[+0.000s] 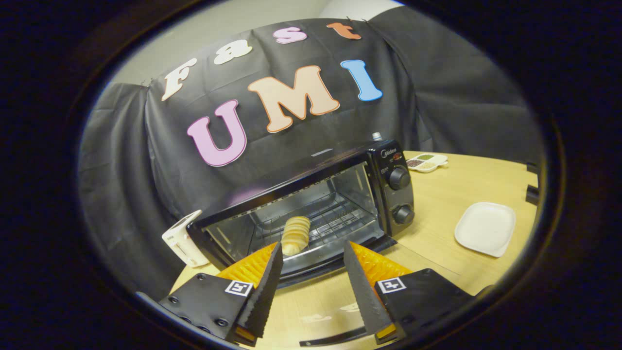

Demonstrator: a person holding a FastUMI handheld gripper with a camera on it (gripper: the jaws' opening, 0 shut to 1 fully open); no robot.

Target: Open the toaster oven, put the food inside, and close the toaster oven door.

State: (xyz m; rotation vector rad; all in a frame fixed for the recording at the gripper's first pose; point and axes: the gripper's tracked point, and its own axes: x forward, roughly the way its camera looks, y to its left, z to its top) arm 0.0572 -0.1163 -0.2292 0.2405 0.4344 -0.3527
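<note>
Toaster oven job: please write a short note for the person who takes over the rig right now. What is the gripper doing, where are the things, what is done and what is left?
Gripper: open, fingers apart and holding nothing, just in front of the oven's opening.
Toaster oven: on the wooden table, its glass door folded down flat toward the gripper, under the fingers.
Food: the bread roll lies on the rack inside, near the front, just ahead of the fingers.
White plate: empty, on the table beside the oven's knob side.
Done: door opened, food put in.
Left: lift the door and close it.
</note>
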